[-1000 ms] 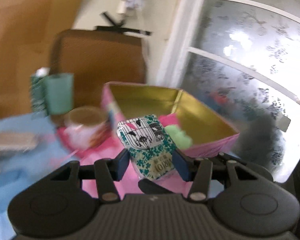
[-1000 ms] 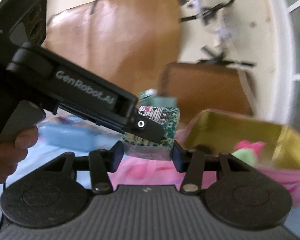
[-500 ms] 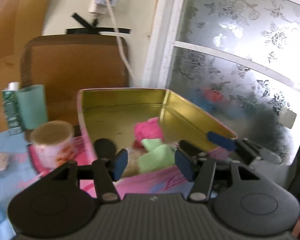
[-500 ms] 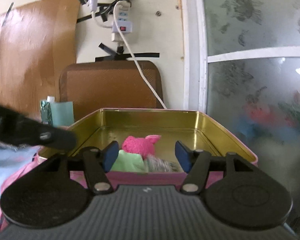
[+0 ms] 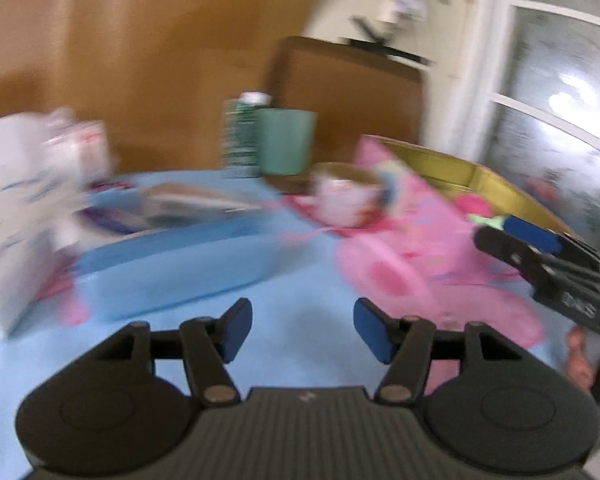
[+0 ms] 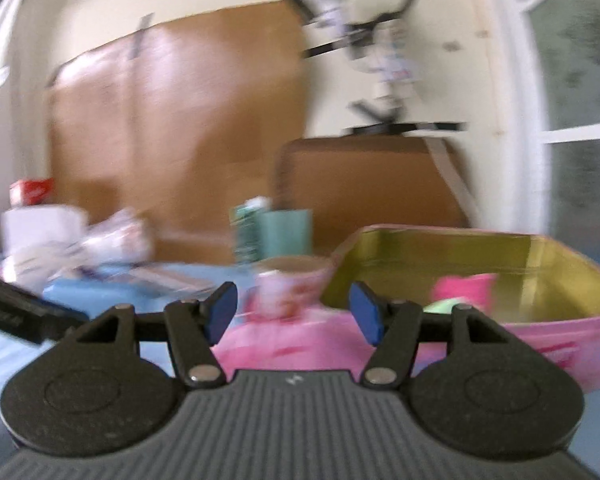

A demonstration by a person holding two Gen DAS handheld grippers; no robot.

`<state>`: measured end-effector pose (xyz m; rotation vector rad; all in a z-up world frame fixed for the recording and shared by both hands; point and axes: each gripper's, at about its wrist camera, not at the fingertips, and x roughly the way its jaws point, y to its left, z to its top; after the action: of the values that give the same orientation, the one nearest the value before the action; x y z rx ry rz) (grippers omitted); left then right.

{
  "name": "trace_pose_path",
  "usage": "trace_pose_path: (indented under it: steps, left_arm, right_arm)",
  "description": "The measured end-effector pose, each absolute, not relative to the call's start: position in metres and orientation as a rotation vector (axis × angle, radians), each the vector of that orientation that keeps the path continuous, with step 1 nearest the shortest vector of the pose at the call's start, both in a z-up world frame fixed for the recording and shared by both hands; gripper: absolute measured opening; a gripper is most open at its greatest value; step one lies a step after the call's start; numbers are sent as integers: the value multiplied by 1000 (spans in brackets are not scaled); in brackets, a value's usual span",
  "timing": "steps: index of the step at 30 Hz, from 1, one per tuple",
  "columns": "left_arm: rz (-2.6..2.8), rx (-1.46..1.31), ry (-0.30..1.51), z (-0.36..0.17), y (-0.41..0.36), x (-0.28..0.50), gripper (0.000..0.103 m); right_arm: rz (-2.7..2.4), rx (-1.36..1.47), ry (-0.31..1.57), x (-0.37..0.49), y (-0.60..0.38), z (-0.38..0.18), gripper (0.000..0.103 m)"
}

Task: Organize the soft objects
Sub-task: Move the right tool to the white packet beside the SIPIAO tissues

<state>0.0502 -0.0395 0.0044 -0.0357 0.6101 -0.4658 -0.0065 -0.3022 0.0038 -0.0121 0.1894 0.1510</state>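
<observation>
Hovering over the blue tablecloth (image 5: 300, 280), the left gripper (image 5: 303, 330) has its jaws spread wide with nothing between them. The right gripper (image 6: 293, 316) is likewise spread and empty. Ahead and to its right stands the gold-lined pink tin (image 6: 539, 328), with a pink soft piece (image 6: 465, 286) and a green soft piece (image 6: 445, 304) inside. A blurred floral cup (image 6: 288, 288) sits just left of the tin.

Pink tin (image 6: 539, 330) with gold inside, pink cloth (image 6: 465, 286), green cloth (image 6: 445, 304), teal cup (image 5: 287, 141)
</observation>
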Motion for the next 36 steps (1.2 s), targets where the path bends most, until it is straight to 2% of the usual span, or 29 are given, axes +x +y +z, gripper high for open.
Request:
trace_pose_path:
  steps: [5, 8, 17, 25, 29, 36]
  left_arm:
    - [-324, -36, 610, -3, 1, 57, 63]
    - [-268, -61, 599, -9, 21, 57, 69]
    - [-201, -398, 548, -17, 79, 58, 74]
    - [-266, -345, 435, -11, 71, 45, 78]
    - [-290, -306, 373, -8, 65, 34, 79]
    - [-315, -333, 368, -8, 68, 32, 80]
  right_arm:
    - [270, -31, 278, 7, -262, 0, 65]
    - [307, -47, 308, 12, -246, 0, 65]
    - [483, -76, 373, 61, -183, 33, 65]
    - [651, -140, 592, 145, -91, 54, 65]
    - [673, -233, 677, 160, -55, 45, 78]
    - [634, -308, 797, 176, -34, 21, 76]
